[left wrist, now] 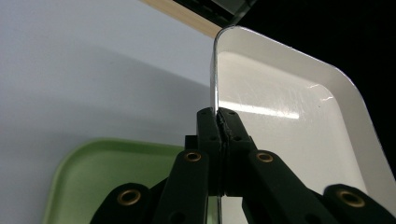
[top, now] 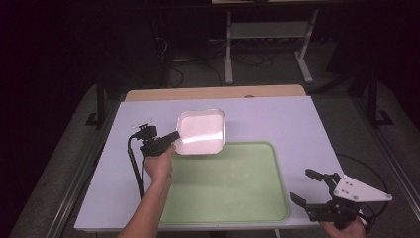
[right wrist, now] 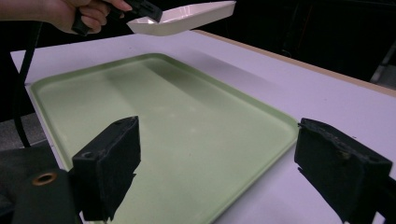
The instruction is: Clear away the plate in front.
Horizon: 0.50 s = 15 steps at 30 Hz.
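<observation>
Left tongs point(top: 174, 136) clamp the white dish point(top: 200, 132) by its rim, aloft over the green tray's point(top: 233, 198) far corner; right tongs point(top: 307, 188) gape empty; lowering it flat likely follows.

A table point(top: 297, 124) with a pale lilac-white top and a bare wooden strip point(top: 213, 92) along its far edge carries a flat light green tray point(top: 233, 188), which lies directly on it at the near side, about midway left to right.

High view overhead, gripper views close, sharing green tray point(top: 247, 198)
</observation>
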### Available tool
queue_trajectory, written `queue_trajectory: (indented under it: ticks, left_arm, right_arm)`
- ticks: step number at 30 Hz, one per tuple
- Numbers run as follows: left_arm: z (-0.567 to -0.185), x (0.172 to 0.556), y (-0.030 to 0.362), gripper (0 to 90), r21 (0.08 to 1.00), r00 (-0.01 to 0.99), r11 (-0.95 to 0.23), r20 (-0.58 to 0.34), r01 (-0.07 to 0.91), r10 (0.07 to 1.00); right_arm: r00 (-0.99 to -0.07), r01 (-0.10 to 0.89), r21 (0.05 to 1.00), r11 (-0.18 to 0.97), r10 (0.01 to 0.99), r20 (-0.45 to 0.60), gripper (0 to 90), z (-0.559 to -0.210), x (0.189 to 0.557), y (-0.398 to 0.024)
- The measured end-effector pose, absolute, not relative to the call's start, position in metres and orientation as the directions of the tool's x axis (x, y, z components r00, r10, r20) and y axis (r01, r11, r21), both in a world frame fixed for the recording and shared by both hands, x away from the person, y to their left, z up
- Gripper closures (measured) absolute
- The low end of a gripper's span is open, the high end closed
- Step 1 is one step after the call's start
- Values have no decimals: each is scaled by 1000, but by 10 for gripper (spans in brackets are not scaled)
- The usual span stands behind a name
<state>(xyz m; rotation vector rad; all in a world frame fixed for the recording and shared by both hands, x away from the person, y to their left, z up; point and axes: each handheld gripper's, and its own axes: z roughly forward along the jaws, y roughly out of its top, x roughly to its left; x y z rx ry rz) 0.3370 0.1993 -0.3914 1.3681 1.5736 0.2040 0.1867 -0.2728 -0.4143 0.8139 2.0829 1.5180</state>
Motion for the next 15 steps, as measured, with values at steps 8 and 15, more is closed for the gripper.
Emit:
queue_trajectory:
  ticks: [8,15]
  left_arm:
    - [-402,317,197,887,668,118,353,-552,655,826]
    - [-407,300,196,886,669,106,360,-549,651,829]
  right_arm:
    - [-734,194,953,233,679,-17,137,-413,184,-271]
    - [-733,193,953,233,680,-18,137,-413,183,-270]
